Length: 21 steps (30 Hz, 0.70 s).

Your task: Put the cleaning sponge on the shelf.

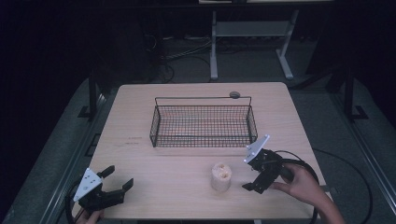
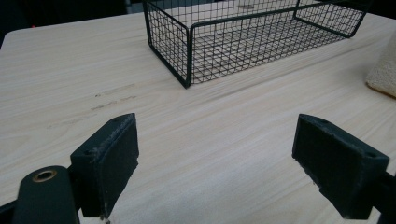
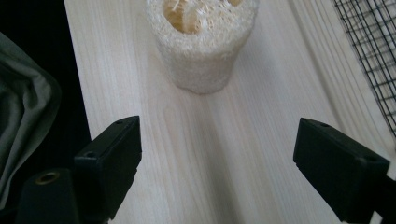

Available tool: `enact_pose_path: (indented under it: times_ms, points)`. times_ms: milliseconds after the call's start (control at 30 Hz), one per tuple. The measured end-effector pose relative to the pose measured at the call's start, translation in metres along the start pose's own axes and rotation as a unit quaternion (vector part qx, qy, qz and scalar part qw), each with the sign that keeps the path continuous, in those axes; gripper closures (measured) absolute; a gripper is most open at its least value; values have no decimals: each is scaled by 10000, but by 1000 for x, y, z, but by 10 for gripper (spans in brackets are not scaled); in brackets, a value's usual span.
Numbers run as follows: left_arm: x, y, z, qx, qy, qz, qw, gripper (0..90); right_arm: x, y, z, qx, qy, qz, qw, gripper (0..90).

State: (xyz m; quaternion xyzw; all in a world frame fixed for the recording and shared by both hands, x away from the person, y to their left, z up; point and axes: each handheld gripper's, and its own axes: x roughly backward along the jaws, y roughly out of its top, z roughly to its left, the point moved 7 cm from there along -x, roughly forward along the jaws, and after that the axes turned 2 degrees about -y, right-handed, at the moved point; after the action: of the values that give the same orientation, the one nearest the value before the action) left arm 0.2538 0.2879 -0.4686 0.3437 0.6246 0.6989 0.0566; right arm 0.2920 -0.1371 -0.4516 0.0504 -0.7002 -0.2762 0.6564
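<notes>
Two grippers on the table and neither has anything in it yet, so here's how it looks view by view. High view first: your right gripper (image 1: 251,175) sits near the front right of the table (image 1: 140,107) with its jaws spread wide, pointed at the loofah (image 1: 220,176), which stands upright just beside it, near but not touching. The wire basket (image 1: 203,122) is behind the loofah toward the middle of the table, well apart from it. Your left gripper (image 1: 117,177) is parked at the front left corner, also wide open, well away from everything. Left gripper view: both pads wide apart over bare wood, basket corner ahead, and just an edge of the loofah (image 2: 383,65) peeking in at the far right, so that claw isn't lined up on anything. Right gripper view: the loofah (image 3: 201,42) is dead ahead, a bit left of centre between the open jaws, standing on end with its hollow core facing up. My guess is it's really light, fibrous and springy, not slippery at all, so it'll squash before it slips. I'd take it across the round side wall about mid-height and close gently; it looks light enough to tip over if one pad bumps it first.
</notes>
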Motion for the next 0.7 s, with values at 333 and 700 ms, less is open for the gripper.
enact_pose_path:
  times_ms: [333,700]
  points:
    - [0,-1,1,5,11,17,10000,138,-12,21,1,196,121,155,9996,151]
    - [1,-1,2,24,5,1,10000,138,-24,43,3,335,239,331,9986,157]
